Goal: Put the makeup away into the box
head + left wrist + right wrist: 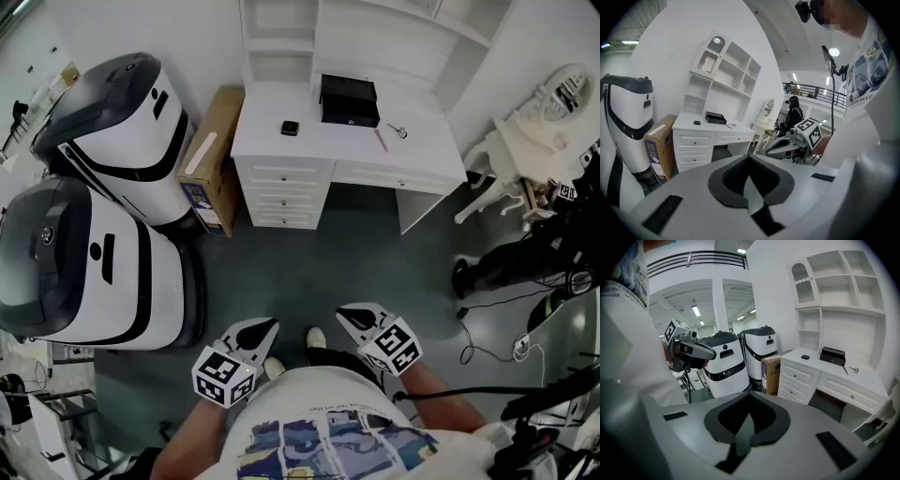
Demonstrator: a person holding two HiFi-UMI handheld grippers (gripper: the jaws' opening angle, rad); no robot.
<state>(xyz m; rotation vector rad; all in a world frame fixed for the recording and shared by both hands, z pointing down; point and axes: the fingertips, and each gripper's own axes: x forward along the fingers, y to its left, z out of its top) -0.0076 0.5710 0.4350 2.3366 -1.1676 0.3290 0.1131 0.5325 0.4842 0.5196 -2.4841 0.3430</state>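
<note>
Holding left gripper [268, 325] and right gripper [344, 312] pressed together and empty, well back from black box [349, 99] on white table [267, 142].

The small dark item [290, 127] beside the black box [349, 99] cannot be identified.

Box [350, 99] on desk [314, 142], small item [290, 127] left of it; carton [211, 155] left of desk.

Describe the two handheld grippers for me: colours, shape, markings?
The left gripper and right gripper match: white moulded shells tapering to tongs lined with black padding. Each carries a white cube printed with black square markers. The person wears a white T-shirt with a blue and yellow print.
</note>
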